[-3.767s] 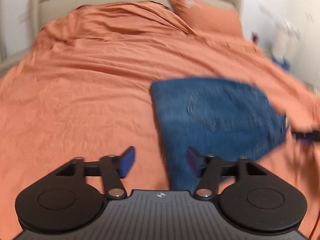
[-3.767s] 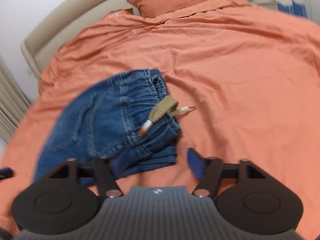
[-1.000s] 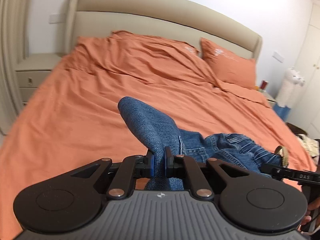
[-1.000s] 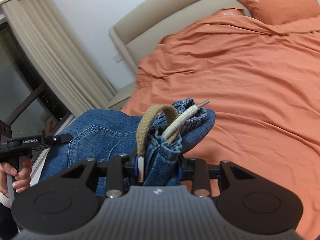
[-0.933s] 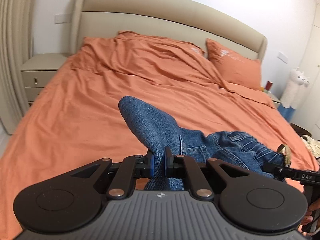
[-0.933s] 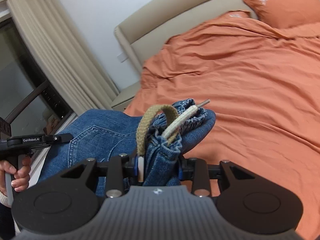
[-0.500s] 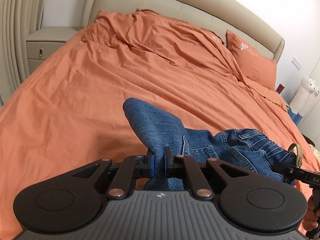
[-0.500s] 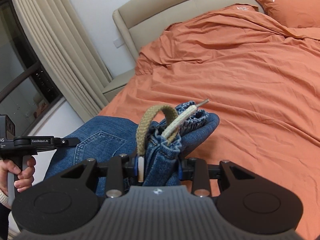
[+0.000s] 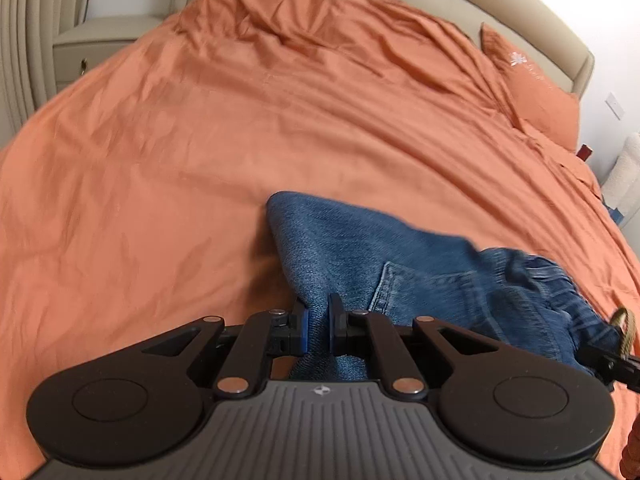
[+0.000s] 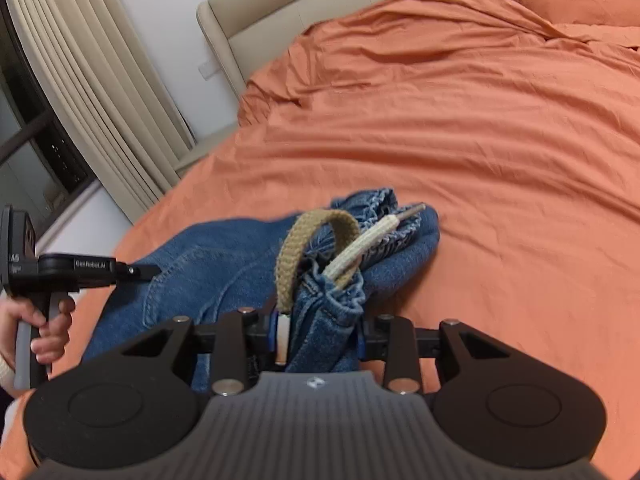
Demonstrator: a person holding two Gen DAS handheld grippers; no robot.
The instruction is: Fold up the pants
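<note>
Above the bed (image 9: 200,152), the pants (image 9: 420,264) are clamped by the left gripper (image 9: 318,326) and the right gripper (image 10: 320,330).

An orange-sheeted bed (image 9: 280,128) with beige headboard (image 10: 280,4) stands beside pleated curtains (image 10: 92,92) and what appears a nightstand (image 9: 96,48).

Pants (image 9: 400,264) waistband motion-blurred; right gripper (image 9: 612,364) cut off at frame edge.
</note>
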